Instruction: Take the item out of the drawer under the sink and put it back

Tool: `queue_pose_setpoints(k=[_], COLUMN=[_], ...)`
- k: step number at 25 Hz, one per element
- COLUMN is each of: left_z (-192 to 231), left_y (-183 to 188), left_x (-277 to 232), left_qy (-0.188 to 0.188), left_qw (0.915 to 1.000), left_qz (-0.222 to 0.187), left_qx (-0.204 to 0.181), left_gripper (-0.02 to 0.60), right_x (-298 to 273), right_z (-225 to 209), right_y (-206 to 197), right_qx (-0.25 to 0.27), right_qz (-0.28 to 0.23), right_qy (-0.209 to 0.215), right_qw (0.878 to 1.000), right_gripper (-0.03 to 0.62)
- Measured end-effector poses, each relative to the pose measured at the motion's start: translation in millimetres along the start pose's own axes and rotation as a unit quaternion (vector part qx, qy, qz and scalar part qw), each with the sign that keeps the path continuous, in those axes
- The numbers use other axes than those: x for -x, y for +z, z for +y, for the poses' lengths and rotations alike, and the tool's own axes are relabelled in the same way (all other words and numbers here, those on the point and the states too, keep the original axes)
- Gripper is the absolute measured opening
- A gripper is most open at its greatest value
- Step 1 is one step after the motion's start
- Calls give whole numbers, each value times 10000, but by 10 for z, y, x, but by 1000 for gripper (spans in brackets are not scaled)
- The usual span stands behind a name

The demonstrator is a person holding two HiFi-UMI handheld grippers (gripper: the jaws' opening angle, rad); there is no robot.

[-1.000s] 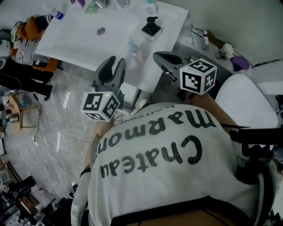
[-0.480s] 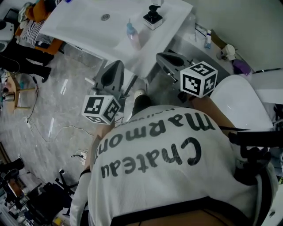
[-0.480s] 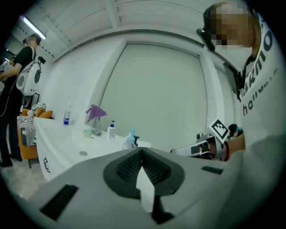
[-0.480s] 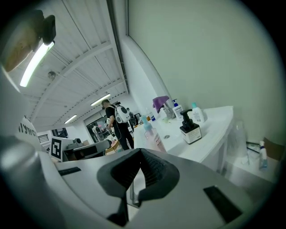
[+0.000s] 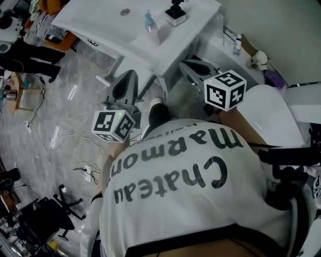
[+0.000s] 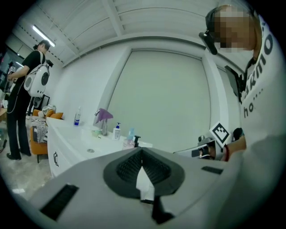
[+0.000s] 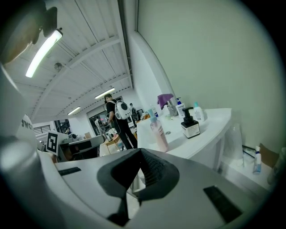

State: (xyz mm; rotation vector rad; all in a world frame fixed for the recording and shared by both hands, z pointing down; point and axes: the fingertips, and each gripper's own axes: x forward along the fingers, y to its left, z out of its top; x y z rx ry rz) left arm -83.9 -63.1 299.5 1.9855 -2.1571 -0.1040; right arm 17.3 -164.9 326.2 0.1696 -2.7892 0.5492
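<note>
The white sink counter [image 5: 100, 25] is at the top of the head view, with a pink bottle [image 5: 150, 27] and a black pump dispenser [image 5: 175, 12] on it. No drawer or item from it shows. My left gripper [image 5: 125, 80] hangs over the floor in front of the counter, shut and empty. My right gripper [image 5: 189, 65] is level with it near the counter's right end, also shut with nothing in it. In the left gripper view the left gripper [image 6: 142, 157] points at the counter [image 6: 71, 143]. The right gripper [image 7: 142, 157] points past the pink bottle [image 7: 158, 132].
A white toilet [image 5: 273, 115] stands at my right. Cables [image 5: 60, 145] and a black office chair [image 5: 50, 211] lie on the marble floor at left. A person with a white backpack [image 6: 27, 85] stands beyond the counter. Small bottles [image 5: 237, 46] sit on a ledge by the wall.
The left gripper's jaws have gone from apart to shut. The sink counter has slid up and away in the head view as both grippers drew back from it.
</note>
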Motion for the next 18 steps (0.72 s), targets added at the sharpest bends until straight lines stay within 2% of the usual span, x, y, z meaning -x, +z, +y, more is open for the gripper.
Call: queue_pose_setpoints(k=[8, 18], left_z=[83, 62], left_y=[-34, -76], left_x=[77, 88], left_qy=[208, 208], left_qw=[9998, 9998], left_qz=[-3, 43], left_qx=[-7, -26], left_gripper=[9, 9], right_x=[-51, -57], right_z=[4, -5], right_y=[-44, -114], right_qx=[-23, -112], right_qz=[86, 153], right_qy=[122, 170], right_qw=[9999, 9997], right_gripper=[11, 11])
